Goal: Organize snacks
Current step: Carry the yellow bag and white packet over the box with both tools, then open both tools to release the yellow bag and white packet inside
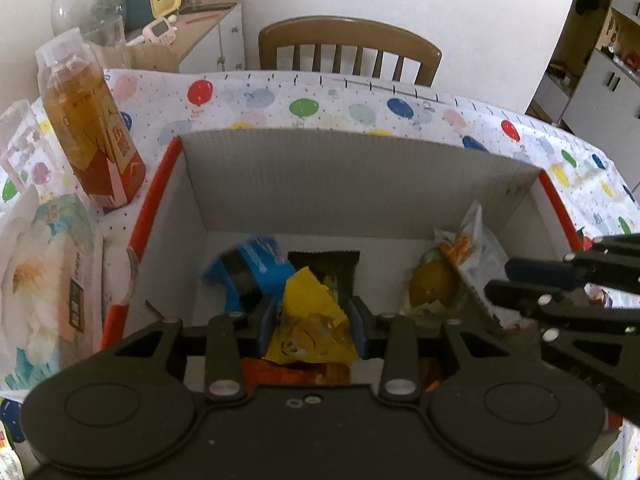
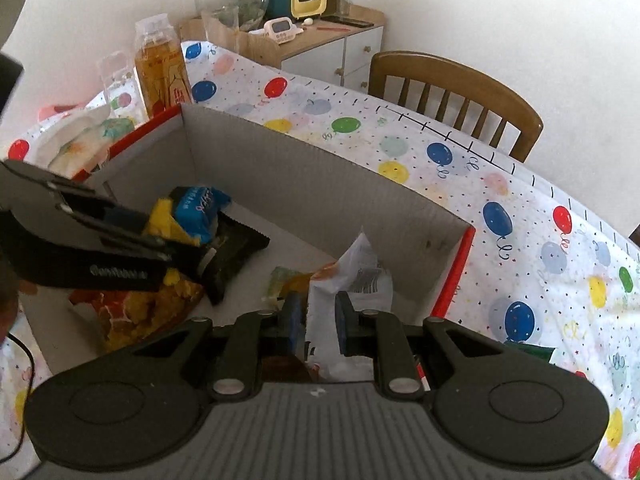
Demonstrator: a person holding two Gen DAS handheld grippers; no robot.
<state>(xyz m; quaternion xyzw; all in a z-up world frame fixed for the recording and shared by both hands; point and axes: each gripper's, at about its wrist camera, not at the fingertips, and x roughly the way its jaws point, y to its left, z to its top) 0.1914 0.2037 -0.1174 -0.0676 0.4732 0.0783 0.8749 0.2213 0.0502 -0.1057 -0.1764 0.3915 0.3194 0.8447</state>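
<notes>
We find the left gripper (image 1: 312, 322) clamped on the yellow packet (image 1: 310, 320), the right gripper (image 2: 318, 314) clamped on the white packet (image 2: 352, 280); at 6 o'clock in the box (image 1: 360, 168), both foils may slip.

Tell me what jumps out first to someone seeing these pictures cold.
The open white cardboard box with red edges fills the middle of the balloon-print tablecloth, with snack packets on its floor. Over it, the left gripper pinches a yellow snack packet and the right gripper a white snack packet. A tall amber drink bottle stands left of the box.
</notes>
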